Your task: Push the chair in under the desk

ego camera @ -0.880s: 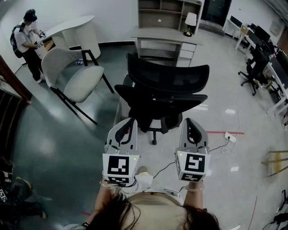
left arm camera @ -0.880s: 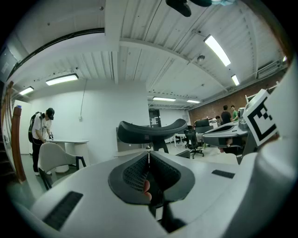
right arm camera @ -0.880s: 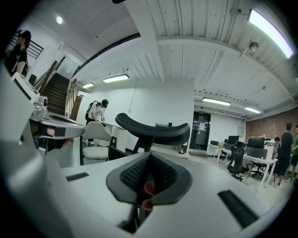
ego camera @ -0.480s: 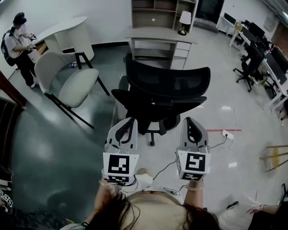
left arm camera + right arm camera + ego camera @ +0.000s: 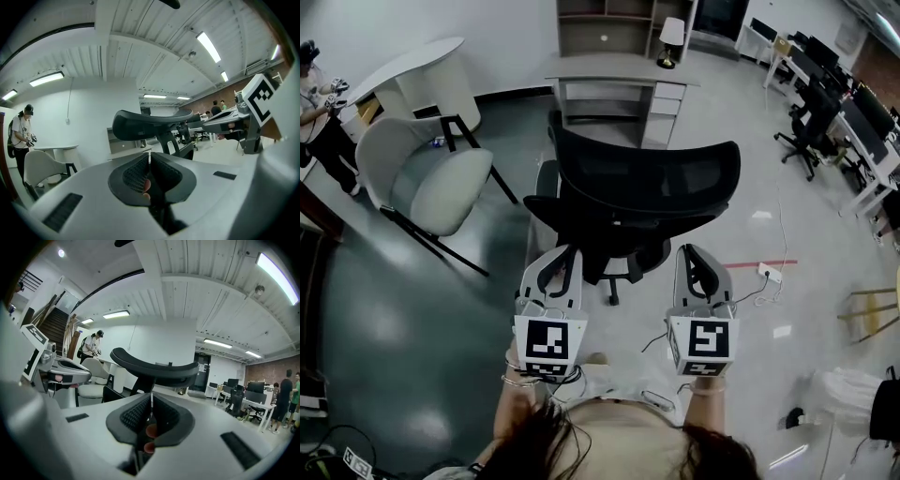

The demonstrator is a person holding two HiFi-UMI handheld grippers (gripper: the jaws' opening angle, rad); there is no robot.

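We hold left tool (image 5: 566,255) pinched together, empty | right tool (image 5: 694,253) the same | both close behind black chair (image 5: 647,183) | bench (image 5: 609,67) beyond it

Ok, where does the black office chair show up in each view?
Head view: black office chair at centre, its back toward the person.
Left gripper view: its headrest at centre, just above the shut jaws.
Right gripper view: headrest at centre, above the jaws.
Shared landmark: the white armchair, left of it in all three.
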